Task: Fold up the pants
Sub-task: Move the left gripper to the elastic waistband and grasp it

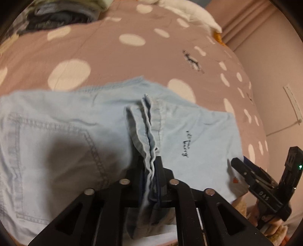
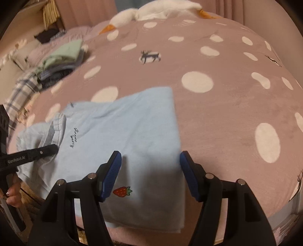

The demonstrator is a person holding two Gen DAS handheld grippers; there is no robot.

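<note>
Light blue pants (image 1: 62, 136) lie on a pink bedspread with white dots (image 1: 113, 56). My left gripper (image 1: 151, 170) is shut on a bunched, layered edge of the pants and holds it raised above the rest. In the right wrist view the pants (image 2: 132, 128) lie flat, with a small strawberry print (image 2: 122, 191) and black script. My right gripper (image 2: 150, 170) is open, its blue pads (image 2: 111, 176) on either side of the near part of the pants, above the cloth. The left gripper shows at the left edge of this view (image 2: 47, 150), the right gripper at the right edge of the left view (image 1: 234, 162).
A stack of folded clothes (image 2: 62, 60) sits at the far left of the bed, also in the left wrist view (image 1: 62, 15). A white plush goose (image 2: 161, 11) lies at the far edge. A wall and curtain (image 1: 265, 47) stand to the right.
</note>
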